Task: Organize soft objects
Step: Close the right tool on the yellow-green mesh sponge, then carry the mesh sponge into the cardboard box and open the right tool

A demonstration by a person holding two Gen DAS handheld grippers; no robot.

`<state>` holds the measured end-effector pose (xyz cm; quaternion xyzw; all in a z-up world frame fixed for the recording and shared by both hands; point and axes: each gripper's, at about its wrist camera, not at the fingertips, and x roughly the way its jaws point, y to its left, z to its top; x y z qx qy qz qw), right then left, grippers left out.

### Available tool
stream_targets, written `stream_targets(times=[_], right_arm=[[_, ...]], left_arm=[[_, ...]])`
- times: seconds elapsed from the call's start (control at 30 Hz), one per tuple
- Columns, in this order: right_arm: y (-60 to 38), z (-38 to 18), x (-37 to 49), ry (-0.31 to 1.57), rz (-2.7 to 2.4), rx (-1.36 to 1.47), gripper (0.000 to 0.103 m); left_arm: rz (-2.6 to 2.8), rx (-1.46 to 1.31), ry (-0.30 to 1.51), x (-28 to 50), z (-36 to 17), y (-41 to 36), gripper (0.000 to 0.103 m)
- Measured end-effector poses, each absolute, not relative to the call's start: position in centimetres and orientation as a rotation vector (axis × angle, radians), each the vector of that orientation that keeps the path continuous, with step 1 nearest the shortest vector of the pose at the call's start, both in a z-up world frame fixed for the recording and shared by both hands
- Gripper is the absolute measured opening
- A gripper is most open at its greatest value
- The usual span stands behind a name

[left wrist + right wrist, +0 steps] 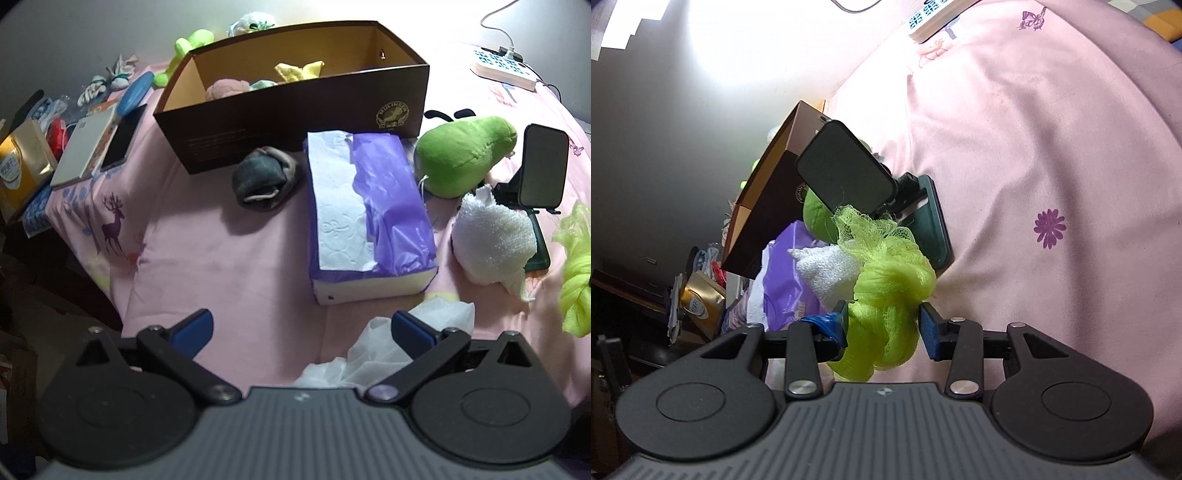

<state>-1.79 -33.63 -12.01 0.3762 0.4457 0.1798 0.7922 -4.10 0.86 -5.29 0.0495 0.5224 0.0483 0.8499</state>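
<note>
Left wrist view: left gripper hovering with jaws spread, pinching nothing, crumpled white tissue lying just under the right finger. Open pink bedsheet stretching left of the purple tissue pack. Brown box sitting far, rolled sock lying against its near edge.

Right wrist view: right gripper pinching the lime mesh puff, pads pressing both sides. Phone stand crowding just beyond; bare sheet lying right.

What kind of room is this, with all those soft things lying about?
Probably a bedroom: everything lies on a pink printed bedsheet, with a tissue pack, a green plush toy and a power strip on it.
</note>
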Motion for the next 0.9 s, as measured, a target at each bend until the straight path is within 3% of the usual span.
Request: stream_targets(times=[0.53, 0.9], right_arm=[[-29.7, -6.5, 0.3, 0.827, 0.549, 0.831, 0.025], [-22.2, -1.0, 8.7, 0.756, 0.633, 0.739, 0.025]], left_arm=[[0.101, 0.107, 1.069, -1.5, -3.2, 4.1, 0.103], [0.105, 0.066, 1.077, 0.2, -3.5, 9.3, 0.103]])
